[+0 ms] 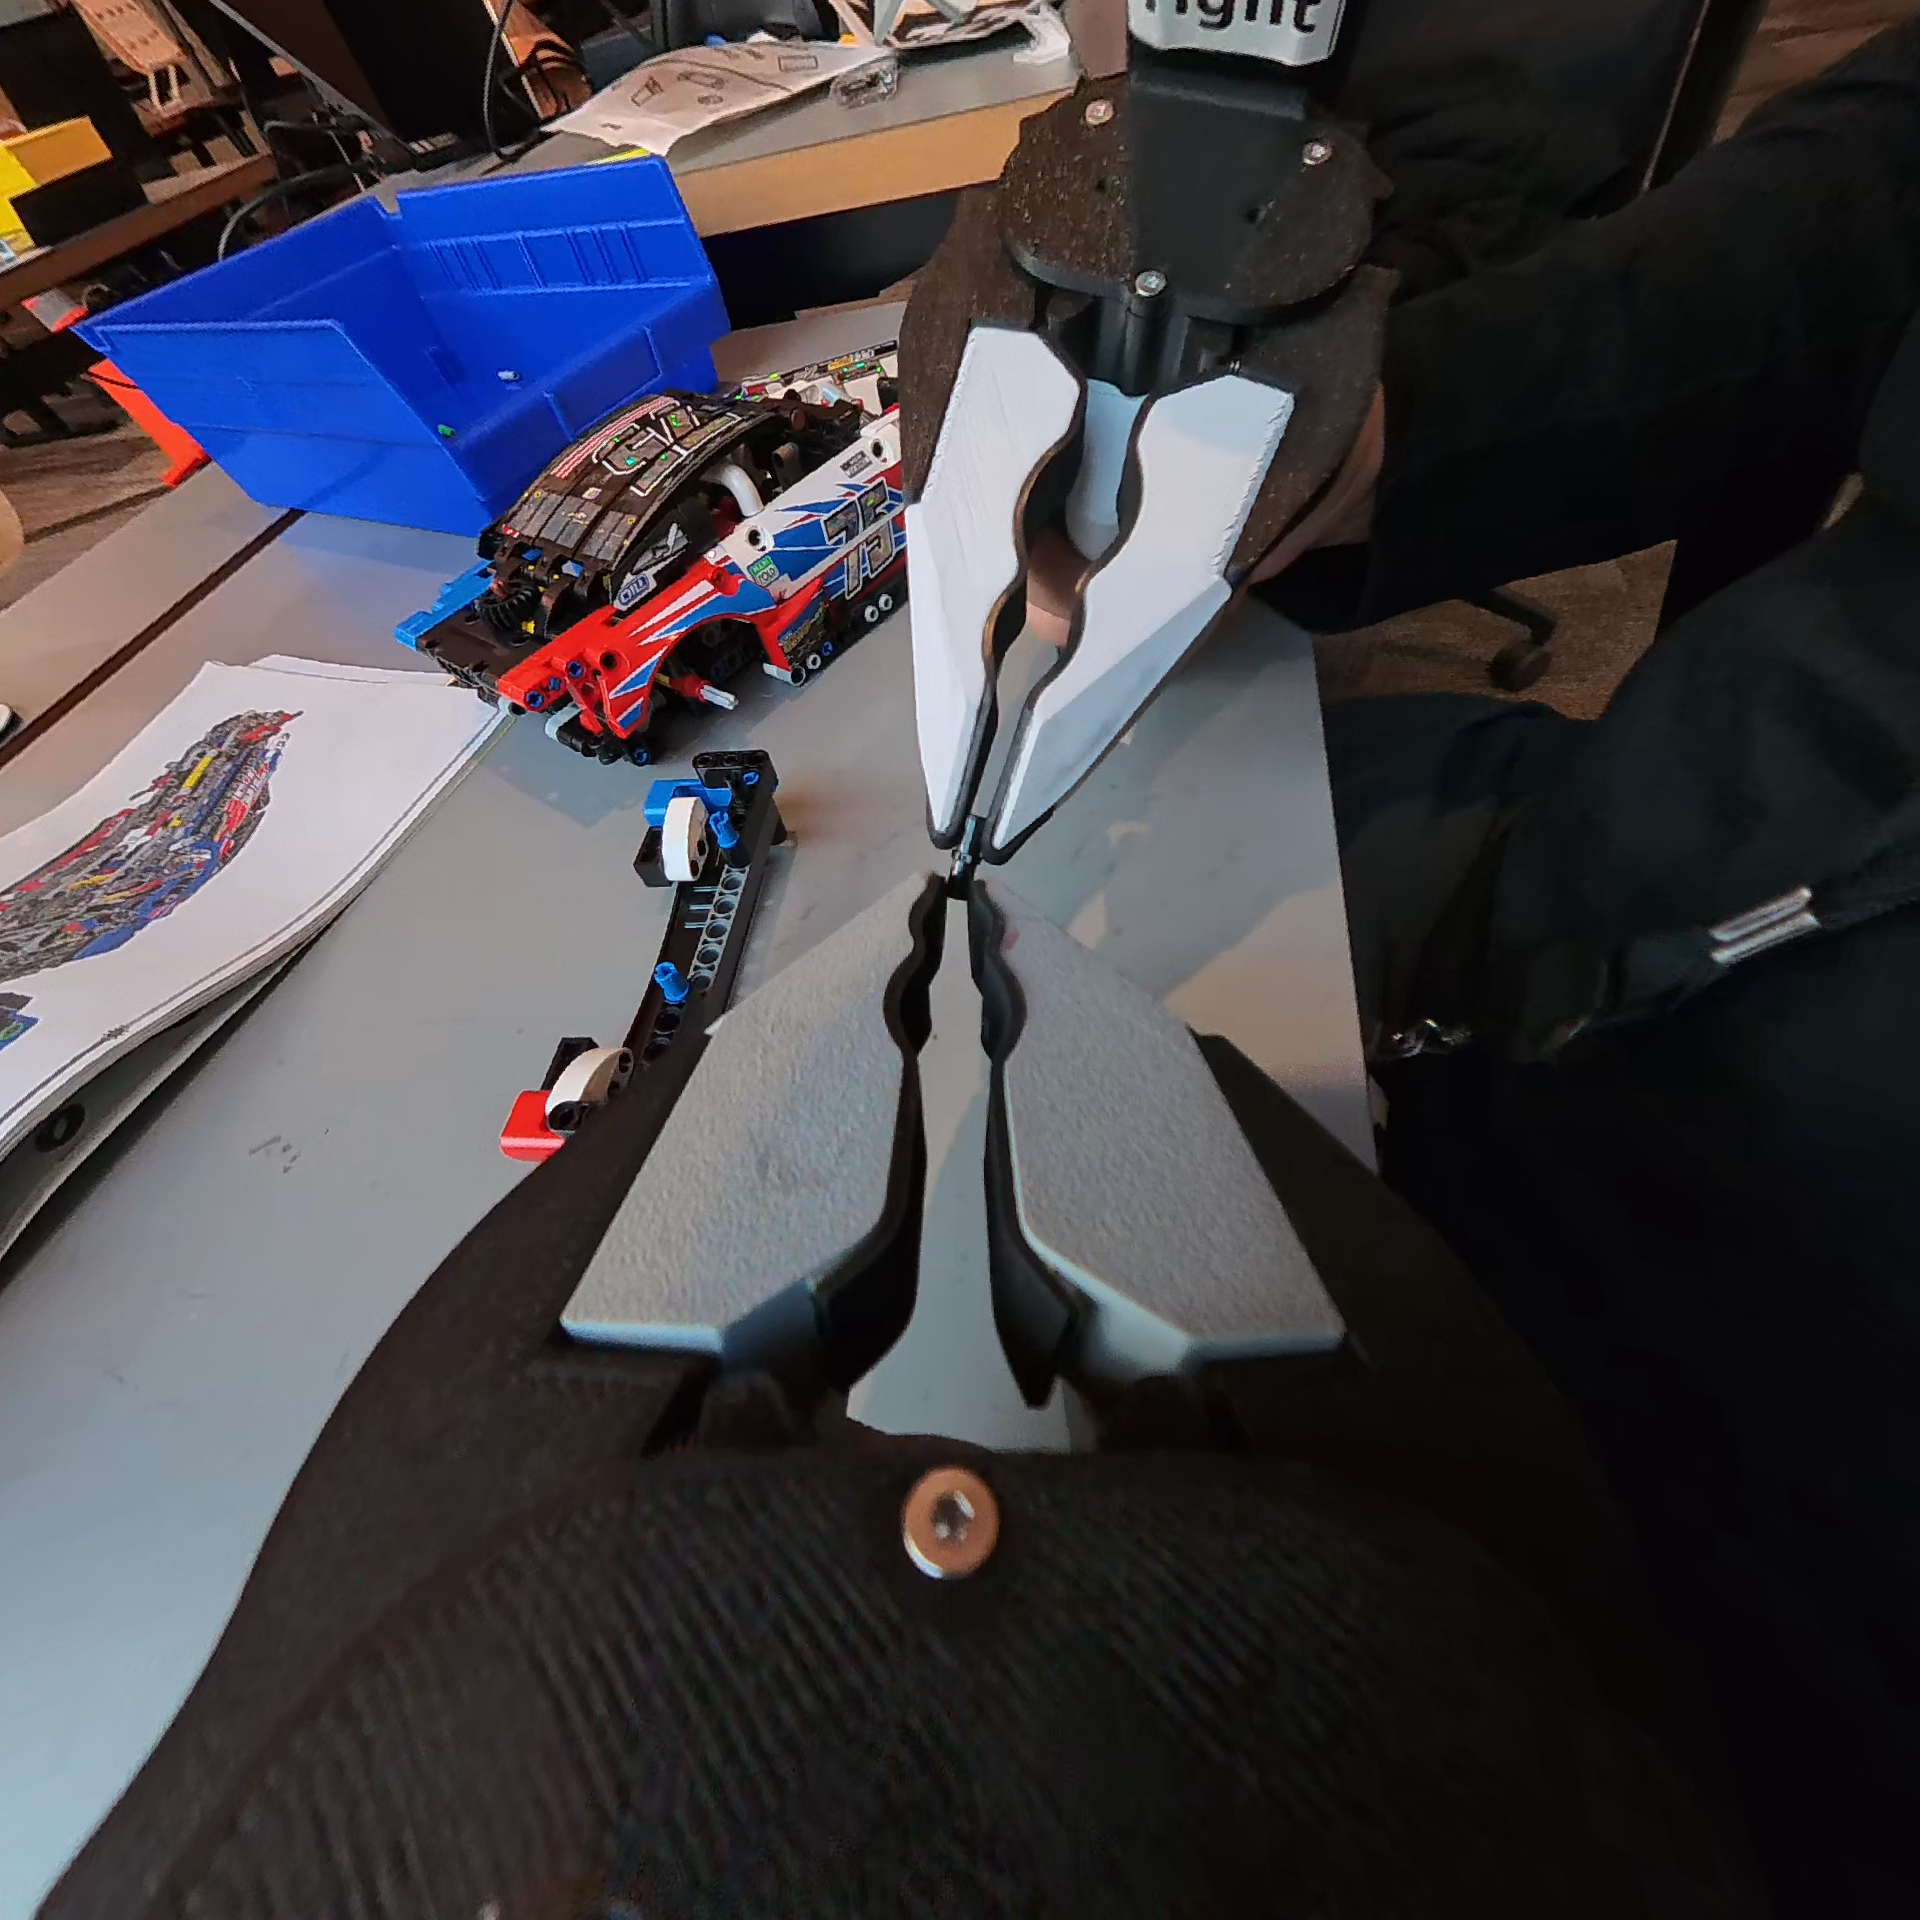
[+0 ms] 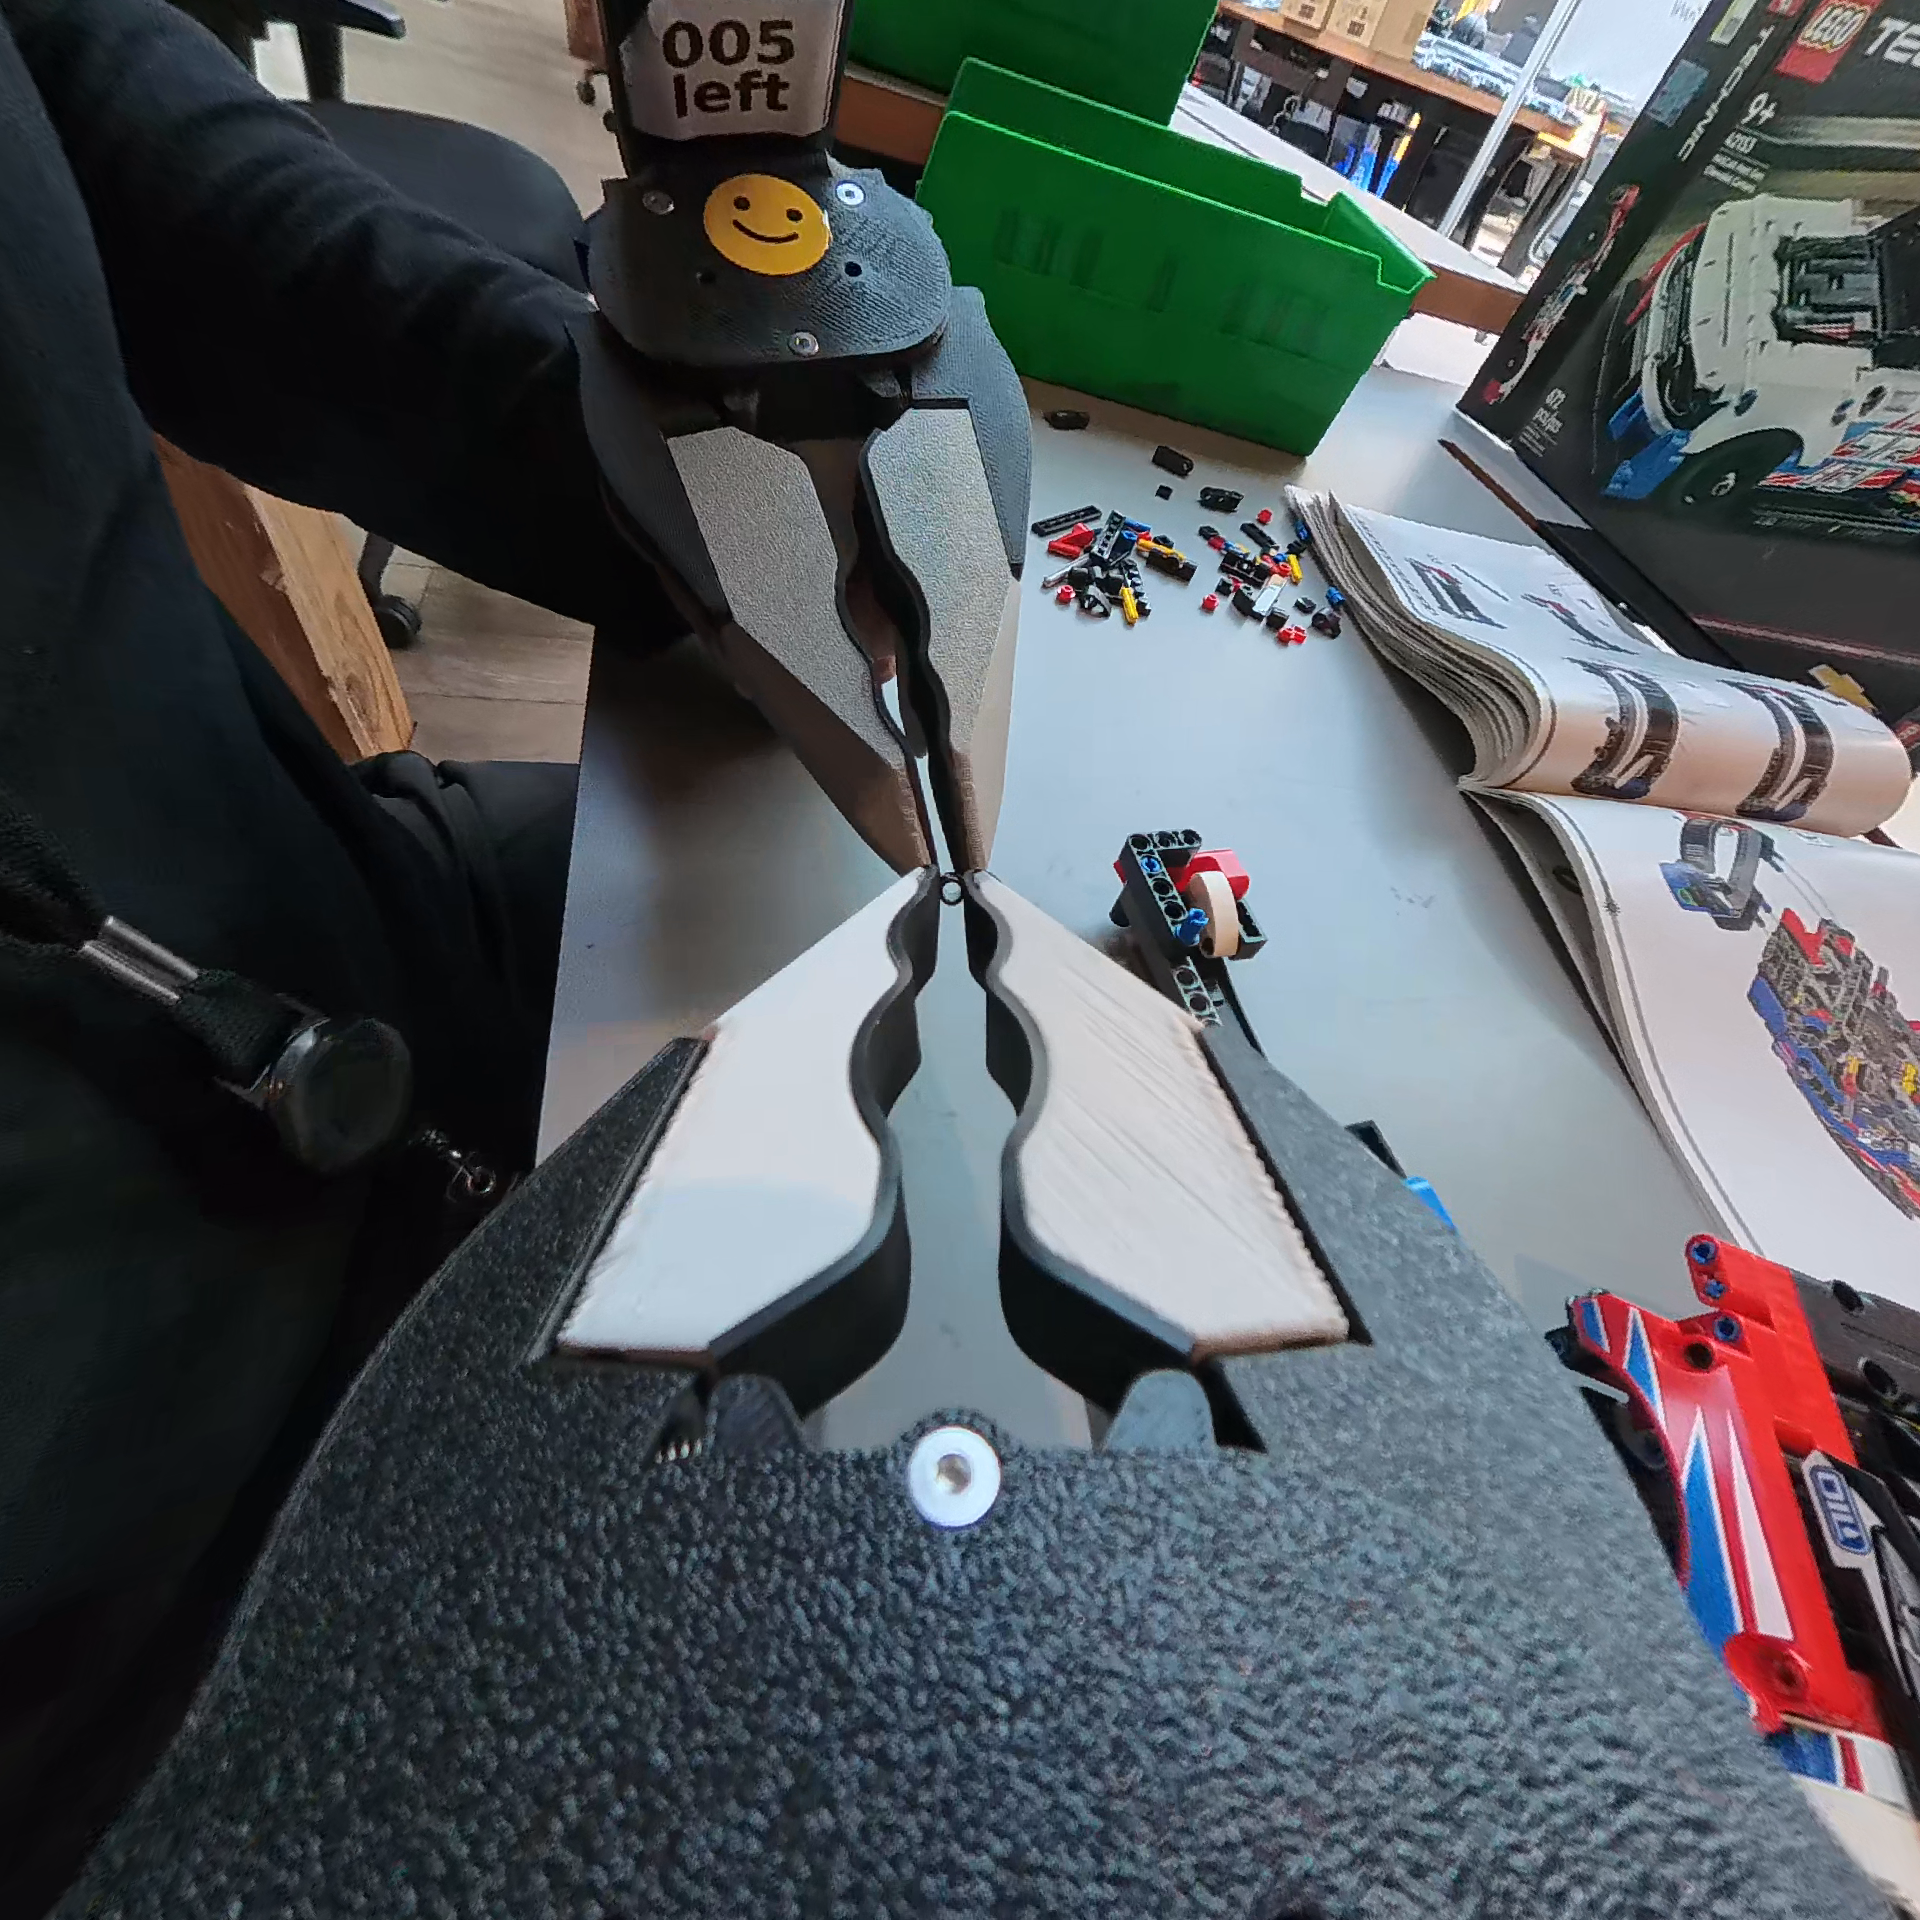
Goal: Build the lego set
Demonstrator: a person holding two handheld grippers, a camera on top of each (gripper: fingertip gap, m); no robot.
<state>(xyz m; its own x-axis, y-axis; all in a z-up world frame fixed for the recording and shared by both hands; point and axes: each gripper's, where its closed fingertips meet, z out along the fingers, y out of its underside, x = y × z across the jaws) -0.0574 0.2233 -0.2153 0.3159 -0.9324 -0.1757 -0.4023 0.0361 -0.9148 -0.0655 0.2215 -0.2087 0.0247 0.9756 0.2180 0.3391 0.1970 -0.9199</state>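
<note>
Meeting tip to tip above the grey table (image 1: 260,1403), the left gripper (image 1: 954,902) and the right gripper (image 1: 966,831) are both pinching one tiny black pin (image 1: 958,860) between them. The jaws of each are clenched on an end of it, almost fully closed. The right wrist view is showing the same pin (image 2: 952,889) end-on, as a small ring at the fingertips, so its long axis is running from one gripper toward the other, along the twelve-to-six line of the left wrist view. Gripping it from both ends looks like a handover or a regrip, probably to free one end for pushing into a hole; which gripper will let go I cannot tell.

A curved black beam sub-assembly (image 1: 707,935) is lying on the table at about nine o'clock from the pin, its long axis running from a red end near seven o'clock up to a blue and white end near eleven. It is sitting close by, likely as the piece awaiting the pin. The partly built race car (image 1: 707,561) is resting beyond it at ten o'clock, nose toward the open instruction booklet (image 1: 208,852). A blue bin (image 1: 416,332) is standing farther back. In the right wrist view, loose small parts (image 2: 1184,571) are lying scattered at one o'clock, before a green bin (image 2: 1143,260).
</note>
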